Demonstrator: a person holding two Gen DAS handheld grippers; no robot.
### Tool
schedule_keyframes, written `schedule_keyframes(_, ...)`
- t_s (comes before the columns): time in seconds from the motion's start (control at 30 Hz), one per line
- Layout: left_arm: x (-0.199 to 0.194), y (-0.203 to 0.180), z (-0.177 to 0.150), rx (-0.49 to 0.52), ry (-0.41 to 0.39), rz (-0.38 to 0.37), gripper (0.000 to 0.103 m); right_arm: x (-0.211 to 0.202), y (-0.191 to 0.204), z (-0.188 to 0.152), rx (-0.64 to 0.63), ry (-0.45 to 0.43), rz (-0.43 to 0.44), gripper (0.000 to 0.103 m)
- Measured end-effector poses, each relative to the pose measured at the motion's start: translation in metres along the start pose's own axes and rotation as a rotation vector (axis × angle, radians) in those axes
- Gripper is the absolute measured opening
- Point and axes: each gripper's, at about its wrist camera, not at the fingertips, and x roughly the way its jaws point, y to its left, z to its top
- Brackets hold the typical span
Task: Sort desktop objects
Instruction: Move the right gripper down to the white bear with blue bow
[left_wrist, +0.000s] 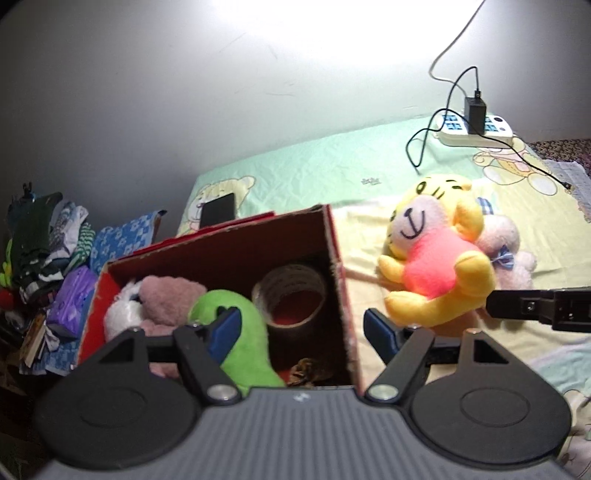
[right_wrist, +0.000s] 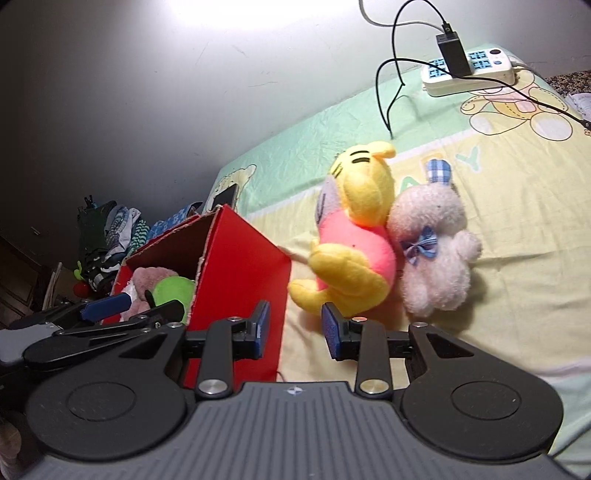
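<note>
Yellow toy (right_wrist: 354, 236) lies just ahead of our right gripper (right_wrist: 295, 328), empty jaws slightly apart; left gripper (left_wrist: 299, 332), agape, hovers over box (left_wrist: 340, 280).

1. A red cardboard box (left_wrist: 225, 258) stands open on the bed, at 9 o'clock of the loose toys.
2. Inside it lie a green plush toy (left_wrist: 243, 332), a pink plush toy (left_wrist: 166, 295) and a roll of tape (left_wrist: 291, 295).
3. A yellow plush tiger (right_wrist: 354, 240) in a pink shirt lies on its side at 3 o'clock of the box.
4. A pale pink plush bunny (right_wrist: 436, 251) with a blue bow touches the tiger at its 3 o'clock.
</note>
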Motion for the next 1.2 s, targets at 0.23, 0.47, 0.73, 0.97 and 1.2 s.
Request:
schedule_keyframes(0.23, 0.001, -0.054, 0.002, 0.052, -0.006, -0.144, 0.074, -0.009, -0.052, 0.008, 0.063, 0.054, -0.051, 0.035)
schedule_keyframes(0.47, 0.024, -0.089, 0.001, 0.01, 0.041, -0.397, 0.07, -0.006, -0.096, 0.018, 0.107, 0.043, -0.123, 0.035)
schedule_keyframes(0.73, 0.064, -0.126, -0.007, 0.023, 0.117, -0.54, 0.067, 0.016, -0.118, 0.029, 0.141, 0.062, -0.087, 0.05)
schedule_keyframes(0.97, 0.091, -0.135, 0.002, 0.016, 0.124, -0.544, 0.067, 0.045, -0.12, 0.045, 0.106, 0.061, -0.071, 0.055)
schedule_keyframes(1.2, 0.11, -0.131, 0.005, -0.001, 0.153, -0.579, 0.067, 0.063, -0.113, 0.046, 0.087, 0.069, -0.003, 0.043)
